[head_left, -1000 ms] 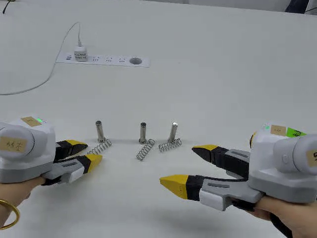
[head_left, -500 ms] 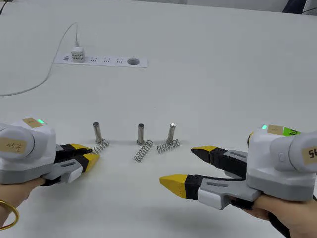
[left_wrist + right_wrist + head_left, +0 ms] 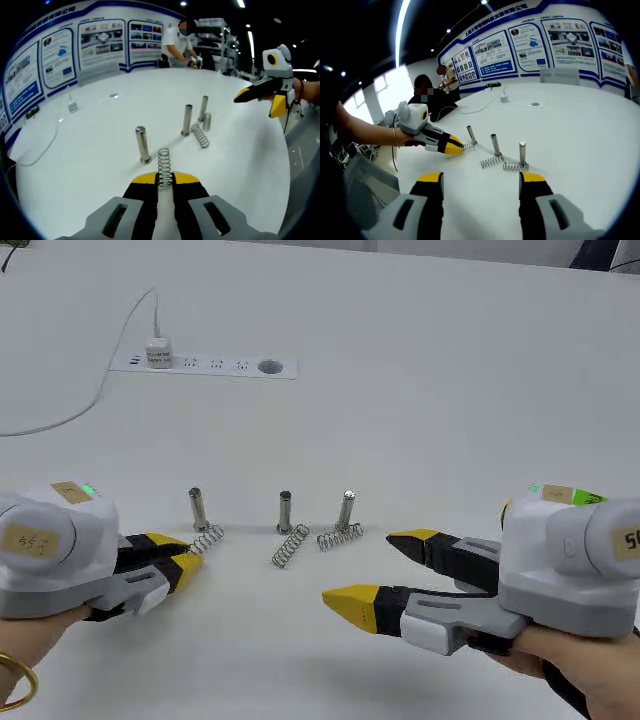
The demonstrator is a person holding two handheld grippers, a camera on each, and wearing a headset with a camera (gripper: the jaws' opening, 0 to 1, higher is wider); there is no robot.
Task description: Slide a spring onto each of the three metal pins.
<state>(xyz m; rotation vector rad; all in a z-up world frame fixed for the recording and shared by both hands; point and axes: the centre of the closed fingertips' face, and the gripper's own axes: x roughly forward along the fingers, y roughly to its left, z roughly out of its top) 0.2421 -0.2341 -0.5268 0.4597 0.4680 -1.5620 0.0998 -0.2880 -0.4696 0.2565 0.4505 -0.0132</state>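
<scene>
One big white table [image 3: 430, 400] holds everything. There are two grippers. In the head view, the left gripper [image 3: 186, 551] is to the left of the middle pin [image 3: 285, 511]. Its yellow tips are pressed close and pinch the near end of the left spring [image 3: 207, 537]. The right gripper [image 3: 358, 567] is to the right of the middle pin and nearer the person. Its tips are spread wide, with nothing between them. One power strip [image 3: 205, 364] lies well behind the middle pin.

Three pins stand upright in a row: the left pin [image 3: 197, 508], the middle pin and the right pin [image 3: 346, 509]. Three springs lie flat on the table, off the pins. The middle spring [image 3: 290, 545] lies just in front of the middle pin. The right spring [image 3: 340, 536] touches the foot of the right pin.

The left gripper view shows, up close, the spring end sitting between the yellow tips. It also shows wall posters [image 3: 100, 47] and one standing person [image 3: 182, 47] far behind the middle pin.
</scene>
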